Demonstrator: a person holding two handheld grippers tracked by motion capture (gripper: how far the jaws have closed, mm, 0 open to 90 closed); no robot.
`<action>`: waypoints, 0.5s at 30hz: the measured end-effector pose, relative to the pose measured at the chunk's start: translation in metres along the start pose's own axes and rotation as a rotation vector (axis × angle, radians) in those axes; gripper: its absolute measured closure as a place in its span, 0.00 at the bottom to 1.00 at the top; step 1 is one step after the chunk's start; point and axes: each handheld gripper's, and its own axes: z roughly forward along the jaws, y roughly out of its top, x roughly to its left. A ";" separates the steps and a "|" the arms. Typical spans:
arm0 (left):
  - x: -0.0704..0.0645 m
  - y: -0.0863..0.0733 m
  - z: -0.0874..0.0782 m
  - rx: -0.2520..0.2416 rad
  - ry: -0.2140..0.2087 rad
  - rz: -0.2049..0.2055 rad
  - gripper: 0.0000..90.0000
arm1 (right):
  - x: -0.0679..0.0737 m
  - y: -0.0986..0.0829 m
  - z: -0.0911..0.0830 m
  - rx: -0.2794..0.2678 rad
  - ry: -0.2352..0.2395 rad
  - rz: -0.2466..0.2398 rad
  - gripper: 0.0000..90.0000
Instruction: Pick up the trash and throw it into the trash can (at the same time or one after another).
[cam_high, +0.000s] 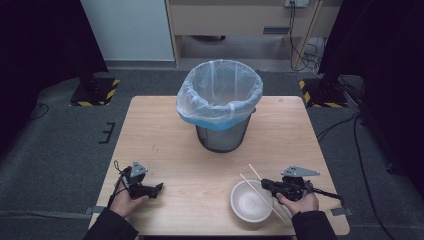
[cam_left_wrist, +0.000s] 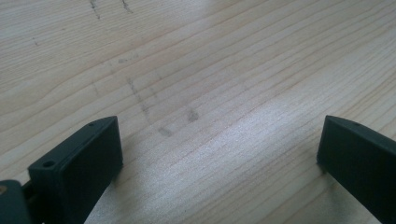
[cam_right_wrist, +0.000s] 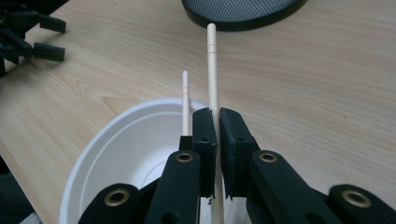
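One chopstick (cam_right_wrist: 213, 70) is clamped between the jaws of the right gripper (cam_right_wrist: 216, 135); its far end sticks out past the jaw tips twd the bin (cam_right_wrist: 243, 11), its near end runs down betw. the jaw arms and is cut off at the frame bottom. A 2nd chopstick (cam_right_wrist: 185, 100) is seen just beside the left jaw, over the bowl (cam_right_wrist: 121, 154); whether it is gripped or only resting on the bowl rim can't be told, its lower part being hidden behind the jaw. In the high view both sticks (cam_high: 262, 192) are laid across the bowl (cam_high: 245, 207), w/ the right gripper (cam_high: 267, 185) just beside the bowl's right rim, near the table (cam_high: 165, 130) front edge. The left gripper (cam_left_wrist: 219, 144) is held w/ jaws wide apart, nothing betw. them, low over bare wood well left of the bowl (cam_high: 155, 189). The bin (cam_high: 220, 102) is stood behind the bowl, at the table's far middle; its inside is hidden by the liner.
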 end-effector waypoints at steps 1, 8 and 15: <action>0.000 0.000 0.000 0.000 0.000 0.000 0.00 | 0.000 0.001 -0.001 -0.007 0.002 0.004 0.95; 0.000 0.000 0.000 0.000 0.000 0.000 0.00 | -0.005 0.010 -0.009 -0.080 -0.002 0.011 0.95; 0.000 0.000 0.000 0.000 0.000 0.000 0.00 | -0.014 0.018 -0.021 -0.206 -0.021 0.030 0.95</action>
